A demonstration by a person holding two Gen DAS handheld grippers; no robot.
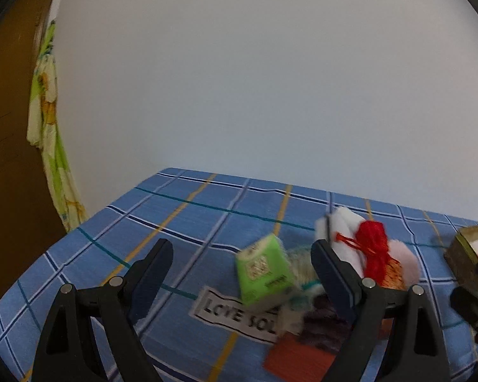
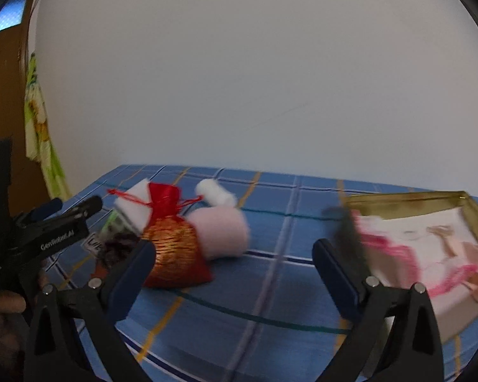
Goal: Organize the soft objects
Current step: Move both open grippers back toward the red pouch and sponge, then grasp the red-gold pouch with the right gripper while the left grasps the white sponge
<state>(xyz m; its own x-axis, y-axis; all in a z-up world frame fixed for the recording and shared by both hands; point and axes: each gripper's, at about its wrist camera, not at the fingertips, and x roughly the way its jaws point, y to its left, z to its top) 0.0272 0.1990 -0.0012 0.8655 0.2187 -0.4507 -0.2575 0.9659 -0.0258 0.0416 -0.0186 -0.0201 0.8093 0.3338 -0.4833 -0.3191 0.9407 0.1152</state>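
between picks: both grippers' fingers spread wide, nothing pinched, left gripper over the soft pile, right gripper between red-gold pouch and gold box on the blue plaid desk. next, probably: close on pouch, carry to box.

Both wrist cams low, facing bedsheet

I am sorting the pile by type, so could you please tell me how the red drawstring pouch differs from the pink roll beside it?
The red drawstring pouch is shiny red and gold; the pink roll is matte pale pink. The pouch is a bulging sack tied at the neck with a cord; the roll is a plain cylinder lying on its side. Both rest on the blue plaid cloth, touching.
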